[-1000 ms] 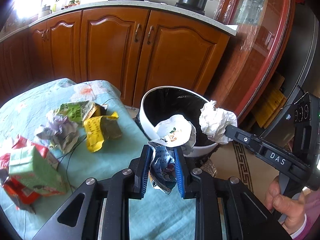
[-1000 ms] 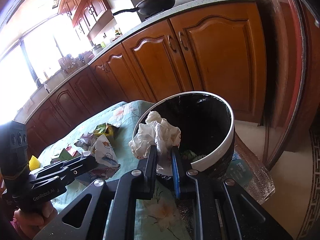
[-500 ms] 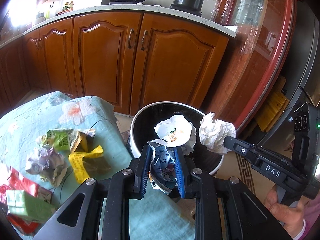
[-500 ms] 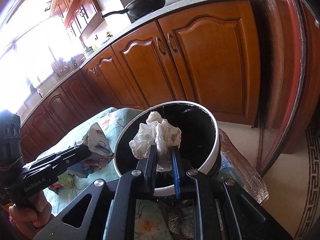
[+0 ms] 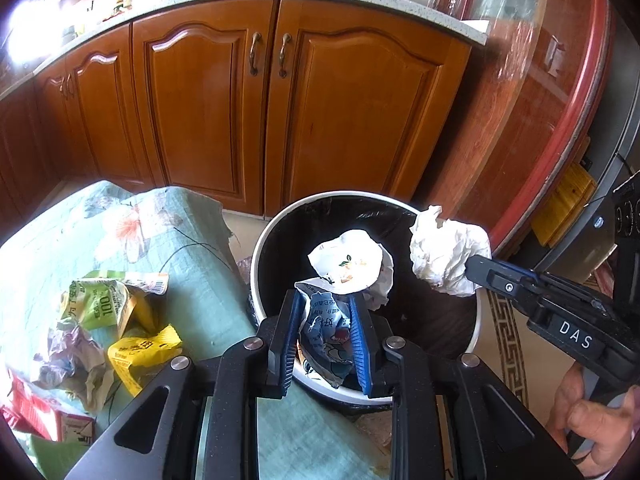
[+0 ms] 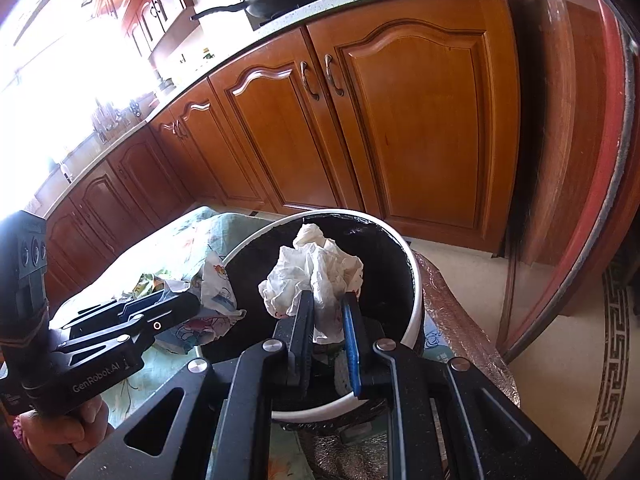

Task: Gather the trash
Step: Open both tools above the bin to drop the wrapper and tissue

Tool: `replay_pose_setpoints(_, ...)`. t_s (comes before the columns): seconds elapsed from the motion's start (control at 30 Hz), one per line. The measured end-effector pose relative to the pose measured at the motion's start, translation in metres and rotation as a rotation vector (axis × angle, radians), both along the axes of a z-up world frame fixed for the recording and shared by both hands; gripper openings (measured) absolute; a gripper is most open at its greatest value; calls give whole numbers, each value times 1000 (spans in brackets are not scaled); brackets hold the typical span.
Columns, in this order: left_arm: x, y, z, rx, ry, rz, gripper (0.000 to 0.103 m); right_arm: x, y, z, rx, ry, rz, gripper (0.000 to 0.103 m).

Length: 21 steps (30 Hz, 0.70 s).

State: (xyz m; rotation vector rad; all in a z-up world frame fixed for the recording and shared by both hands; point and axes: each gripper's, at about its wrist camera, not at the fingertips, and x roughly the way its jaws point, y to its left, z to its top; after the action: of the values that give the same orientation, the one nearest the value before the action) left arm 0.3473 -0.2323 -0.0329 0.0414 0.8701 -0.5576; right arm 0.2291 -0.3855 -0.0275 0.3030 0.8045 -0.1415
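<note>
Now over the white-rimmed trash bin (image 5: 256, 264) with its black liner: left gripper (image 5: 326, 336) clamped on a crumpled printed wrapper (image 5: 326, 320), poised above the near rim; right gripper (image 6: 326, 320) pinched on a wad of white tissue (image 6: 316, 276), above the bin's mouth; more crumpled packaging (image 5: 108, 320) strewn on the green floral tablecloth (image 5: 200, 280) beside the bin.

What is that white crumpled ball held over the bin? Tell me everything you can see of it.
The paper ball is white, thin and heavily creased, like tissue or a napkin. The right gripper pinches its lower part between two fingers, so most of it bulges above them. It hangs over the black-lined bin, touching nothing else.
</note>
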Motion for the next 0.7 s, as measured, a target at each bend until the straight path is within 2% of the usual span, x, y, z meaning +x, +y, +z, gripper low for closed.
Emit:
replay_pose_setpoints(0.13, 9, -5, -1, 11, 13, 12, 26, 9, -4, -4, -4, 24, 5, 18)
replay_pose_setpoints(0.23, 14, -8, -1, 3, 27, 19, 44, 13, -5, -6, 3, 37, 7, 21)
replay_pose_setpoints(0.3, 13, -7, 1, -1, 14, 30, 60, 13, -6, -5, 5, 34, 5, 31)
replay_pose_setpoints(0.33, 12, -6, 1, -3, 5, 33, 60, 12, -6, -3, 6, 26, 5, 37)
replay_pose_setpoints(0.53, -4, 12, -3, -33, 23, 57, 62, -3, -5, 4, 17, -18, -11, 54)
replay_pose_setpoints(0.6, -15, 20, -2, -49, 19, 64, 67, -10, -4, 4, 36, -31, -17, 64)
replay_pose_setpoints(0.67, -29, 28, -2, -55, 4, 66, 70, -19, -1, 2, 63, -47, -22, 84)
replay_pose_setpoints(0.7, -37, 31, -1, -51, -7, 63, 70, -24, 2, 1, 81, -58, -23, 87)
